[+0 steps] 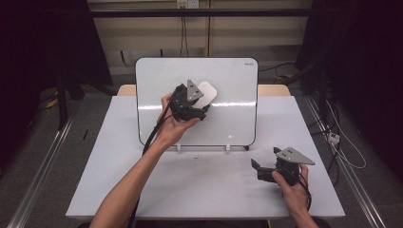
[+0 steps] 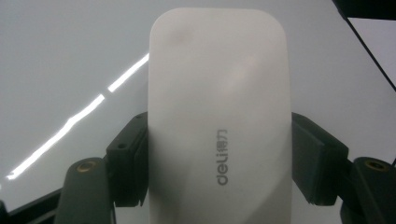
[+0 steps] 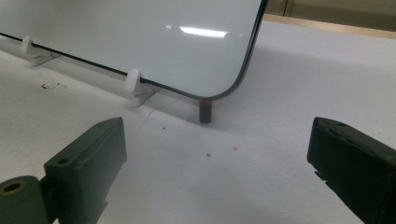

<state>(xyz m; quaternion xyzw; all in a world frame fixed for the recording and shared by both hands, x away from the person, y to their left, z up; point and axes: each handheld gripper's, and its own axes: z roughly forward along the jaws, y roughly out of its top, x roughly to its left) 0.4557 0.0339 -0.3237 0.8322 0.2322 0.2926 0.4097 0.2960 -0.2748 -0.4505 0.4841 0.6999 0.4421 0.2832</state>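
1. The left claw [image 1: 199, 108] pinches a white eraser [image 1: 207, 93], pressed flat on the whiteboard [image 1: 237, 118] near its centre; wiping seems in hand.
2. The right claw [image 1: 262, 164], spread, holds nothing, at 5 o'clock on the surface [image 1: 199, 185].
3. Next move probably needs steady pressure along the board.

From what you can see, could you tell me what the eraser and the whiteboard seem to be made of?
Eraser: probably matte white plastic, a smooth moulded shell with a printed grey logo, clamped in the left tool.
Whiteboard: glossy white surface, showing sharp light reflections, with a thin dark rim.
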